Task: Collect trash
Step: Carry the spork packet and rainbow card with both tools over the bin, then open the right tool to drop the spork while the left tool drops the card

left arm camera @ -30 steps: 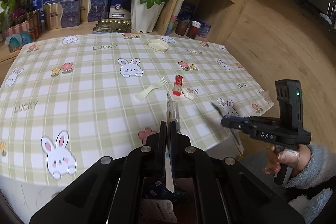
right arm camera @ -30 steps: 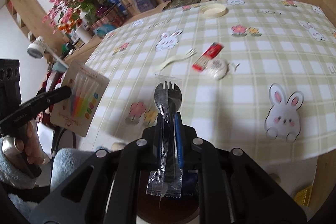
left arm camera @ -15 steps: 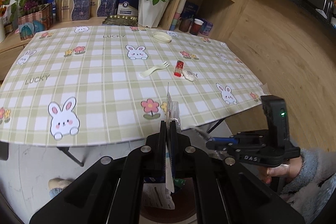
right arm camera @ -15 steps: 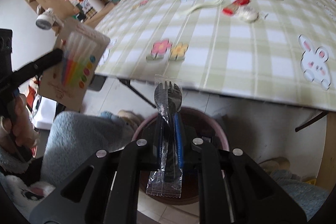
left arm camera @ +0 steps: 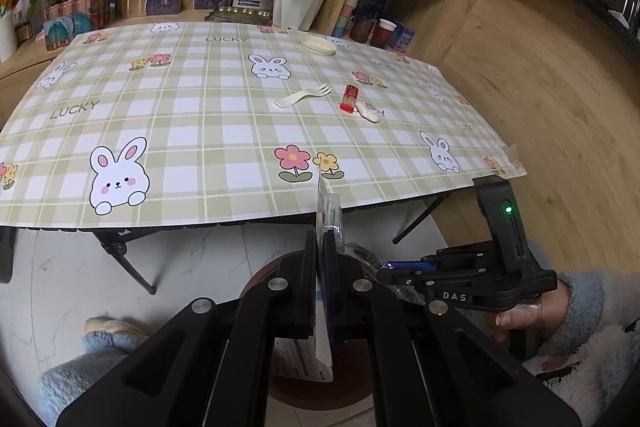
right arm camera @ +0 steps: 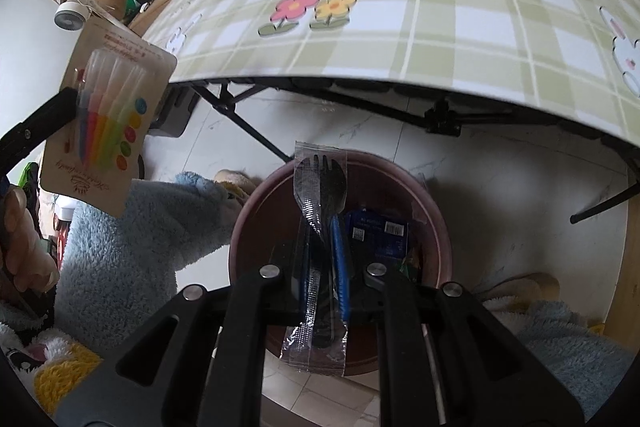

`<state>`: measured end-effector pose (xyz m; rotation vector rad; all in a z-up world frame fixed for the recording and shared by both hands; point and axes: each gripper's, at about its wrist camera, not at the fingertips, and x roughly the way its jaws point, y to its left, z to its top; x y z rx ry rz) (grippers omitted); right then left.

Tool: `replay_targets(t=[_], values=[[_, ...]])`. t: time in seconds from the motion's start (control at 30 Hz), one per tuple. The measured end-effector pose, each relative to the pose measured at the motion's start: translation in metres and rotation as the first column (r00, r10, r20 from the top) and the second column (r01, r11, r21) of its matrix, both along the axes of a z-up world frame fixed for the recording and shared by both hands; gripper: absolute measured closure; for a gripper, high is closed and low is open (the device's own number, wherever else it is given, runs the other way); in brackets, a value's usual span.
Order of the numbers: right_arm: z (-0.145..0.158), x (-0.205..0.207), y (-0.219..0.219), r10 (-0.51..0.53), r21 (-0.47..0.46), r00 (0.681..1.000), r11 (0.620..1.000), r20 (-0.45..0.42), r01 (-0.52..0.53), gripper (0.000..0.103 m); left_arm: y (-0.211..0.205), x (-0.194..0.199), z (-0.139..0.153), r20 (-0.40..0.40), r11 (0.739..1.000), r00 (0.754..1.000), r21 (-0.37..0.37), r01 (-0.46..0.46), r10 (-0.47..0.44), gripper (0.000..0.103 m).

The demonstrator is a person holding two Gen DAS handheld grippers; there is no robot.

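Note:
My left gripper point(left arm camera: 320, 241) is shut on a blister card of coloured straws point(left arm camera: 327, 215), seen edge-on here. In the right wrist view that card point(right arm camera: 108, 119) hangs at the left, off the table's edge. My right gripper point(right arm camera: 322, 227) is shut on a black plastic fork in a clear wrapper point(right arm camera: 320, 195). It hangs over a brown round bin point(right arm camera: 434, 223) on the floor, which holds a blue packet point(right arm camera: 378, 233). The right gripper point(left arm camera: 382, 267) sits just right of my left one, above the bin point(left arm camera: 260, 277).
On the checked tablecloth point(left arm camera: 200, 131) lie a cream fork point(left arm camera: 302, 97), a red packet point(left arm camera: 349, 98), a white crumpled wad point(left arm camera: 370, 111) and a round lid point(left arm camera: 318, 45). Black folding table legs point(right arm camera: 256, 131) stand beside the bin. A person's fluffy blue sleeves and slippers are close by.
Both grippers drew back off the table and sank toward the floor, keeping their loads. The bin came into view, and the wrapped fork now hangs over it.

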<state>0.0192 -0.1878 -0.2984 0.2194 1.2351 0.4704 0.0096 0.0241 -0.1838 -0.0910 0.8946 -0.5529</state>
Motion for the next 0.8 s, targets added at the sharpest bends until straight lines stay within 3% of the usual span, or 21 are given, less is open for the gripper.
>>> replay_targets(t=[0.27,0.53,0.67,0.8], values=[[0.002,-0.002,-0.006,-0.03,-0.002,0.999,1.0,0.013,0.03,0.068,-0.006,-0.001,-0.007,-0.017,1.0,1.0,0.011,0.015,-0.015,0.099],[0.037,-0.007,-0.027,-0.114,-0.034,0.977,0.992,0.182,0.122,0.007,-0.012,-0.002,-0.016,-0.044,0.999,0.999,0.019,0.031,-0.03,0.099],[0.058,-0.011,-0.036,-0.142,-0.044,0.943,0.986,0.302,0.162,0.006,-0.015,-0.004,-0.022,-0.063,0.999,0.997,0.023,0.036,-0.035,0.099],[0.065,-0.012,-0.039,-0.164,-0.091,0.919,0.974,0.359,0.21,0.006,-0.019,-0.006,-0.028,-0.081,0.999,0.996,0.032,0.044,-0.041,0.099]])
